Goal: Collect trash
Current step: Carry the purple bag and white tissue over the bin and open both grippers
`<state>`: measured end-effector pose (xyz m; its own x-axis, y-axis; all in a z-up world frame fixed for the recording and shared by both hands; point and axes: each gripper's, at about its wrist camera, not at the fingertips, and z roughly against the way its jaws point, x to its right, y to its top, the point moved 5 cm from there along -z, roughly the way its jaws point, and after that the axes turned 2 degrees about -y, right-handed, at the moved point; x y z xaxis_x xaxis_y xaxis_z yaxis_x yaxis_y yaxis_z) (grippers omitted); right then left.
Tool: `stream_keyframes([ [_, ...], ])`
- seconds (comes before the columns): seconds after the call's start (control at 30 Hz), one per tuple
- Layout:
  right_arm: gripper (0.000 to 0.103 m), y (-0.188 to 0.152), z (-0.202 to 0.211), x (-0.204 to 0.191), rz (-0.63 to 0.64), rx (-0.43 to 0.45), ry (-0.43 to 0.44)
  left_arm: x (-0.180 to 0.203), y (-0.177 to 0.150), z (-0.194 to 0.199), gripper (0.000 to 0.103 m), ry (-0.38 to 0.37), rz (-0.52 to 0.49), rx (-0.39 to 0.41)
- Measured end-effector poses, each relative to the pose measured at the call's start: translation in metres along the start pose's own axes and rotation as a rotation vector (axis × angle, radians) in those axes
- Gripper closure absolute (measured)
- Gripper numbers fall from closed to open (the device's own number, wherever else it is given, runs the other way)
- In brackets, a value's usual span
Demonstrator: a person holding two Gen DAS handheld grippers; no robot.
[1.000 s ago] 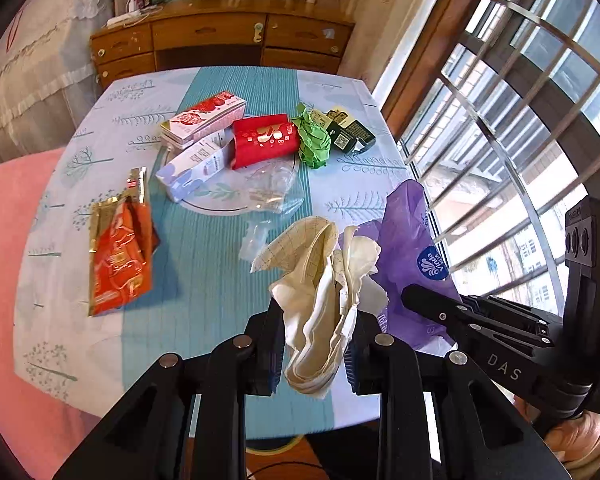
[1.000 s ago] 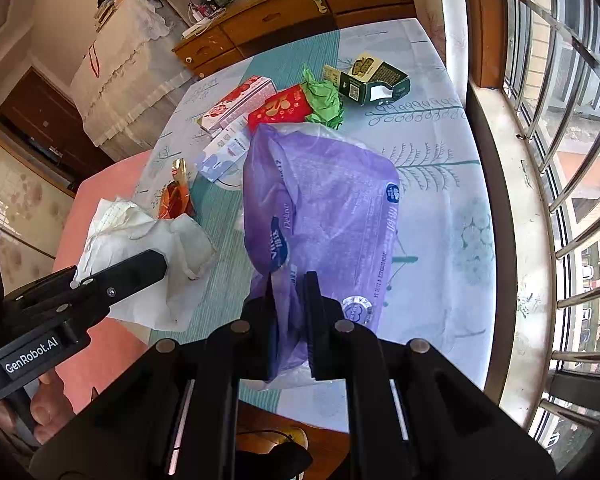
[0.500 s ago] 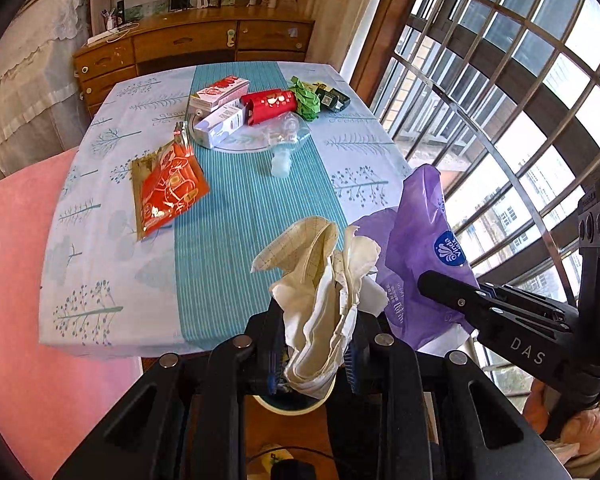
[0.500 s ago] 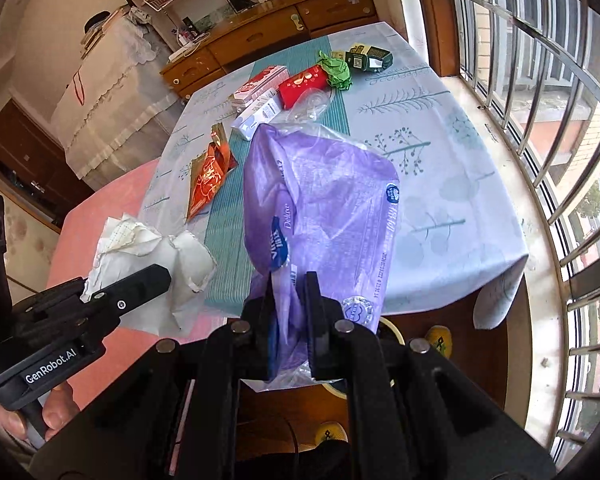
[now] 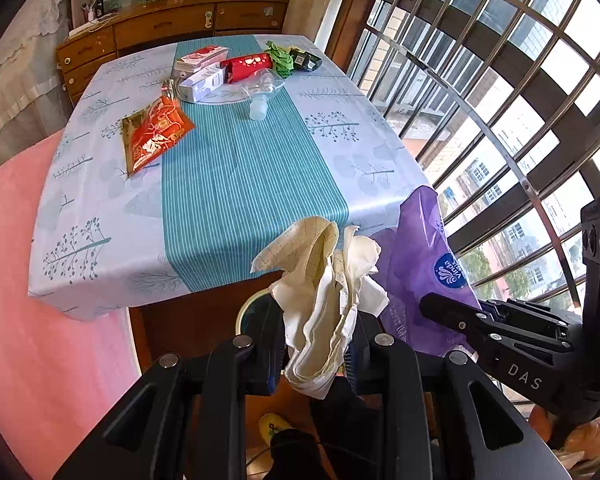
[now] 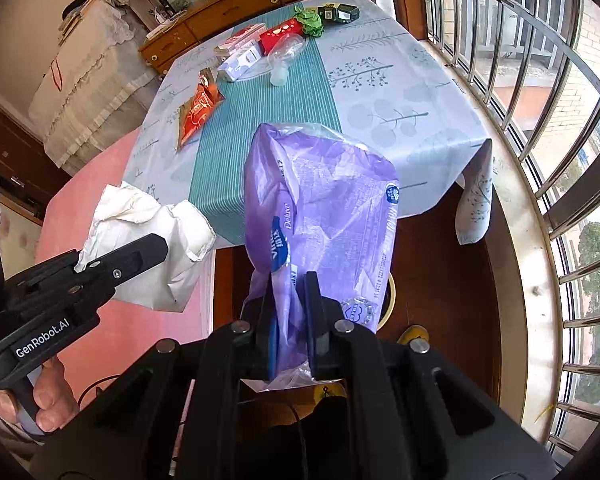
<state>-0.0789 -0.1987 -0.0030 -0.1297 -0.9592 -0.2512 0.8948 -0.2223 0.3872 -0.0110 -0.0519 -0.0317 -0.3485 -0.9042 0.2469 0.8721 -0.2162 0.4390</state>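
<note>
My left gripper (image 5: 315,344) is shut on a crumpled cream paper wrapper (image 5: 324,284), held in the air off the near edge of the table; the wrapper also shows in the right wrist view (image 6: 148,236). My right gripper (image 6: 291,312) is shut on a purple plastic tissue bag (image 6: 324,204), also off the table edge, just right of the left gripper; the bag shows in the left wrist view (image 5: 424,264). A round bin rim (image 5: 246,308) shows on the floor below the wrapper, mostly hidden.
The table (image 5: 236,184) with its blue striped cloth holds an orange snack packet (image 5: 152,136), white and red boxes (image 5: 204,68), a red packet (image 5: 248,66), green wrapper (image 5: 280,58), dark carton (image 5: 306,60) and clear plastic (image 5: 262,88). A barred window (image 5: 500,92) is on the right, a pink surface (image 5: 24,280) on the left.
Both grippers have pulled back from over the table to beyond its near edge, carrying the wrapper and the purple bag. The floor and bin rim have come into view.
</note>
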Motion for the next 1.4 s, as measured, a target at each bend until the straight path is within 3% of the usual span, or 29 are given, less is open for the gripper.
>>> stream_keyframes([
  [0.27, 0.095, -0.03, -0.038, 0.034, -0.104, -0.104, 0.038, 0.018, -0.031, -0.05, 0.079, 0.027, -0.034, -0.103],
  [0.47, 0.095, -0.043, -0.089, 0.06, -0.124, -0.174, 0.041, 0.009, -0.05, -0.107, 0.079, 0.067, 0.001, -0.182],
  [0.7, 0.095, -0.051, -0.158, 0.094, -0.138, -0.219, 0.004, -0.019, -0.061, -0.18, 0.079, 0.093, 0.097, -0.218],
  [0.87, 0.095, -0.058, -0.205, 0.117, -0.119, -0.224, -0.045, -0.058, -0.067, -0.23, 0.079, 0.175, 0.169, -0.222],
  [1.07, 0.095, -0.074, -0.269, 0.139, -0.132, -0.265, -0.052, -0.088, -0.085, -0.288, 0.079, 0.174, 0.202, -0.268],
  [1.4, 0.095, -0.091, -0.376, 0.144, -0.12, -0.306, -0.01, -0.088, -0.12, -0.398, 0.078, 0.137, 0.174, -0.343],
])
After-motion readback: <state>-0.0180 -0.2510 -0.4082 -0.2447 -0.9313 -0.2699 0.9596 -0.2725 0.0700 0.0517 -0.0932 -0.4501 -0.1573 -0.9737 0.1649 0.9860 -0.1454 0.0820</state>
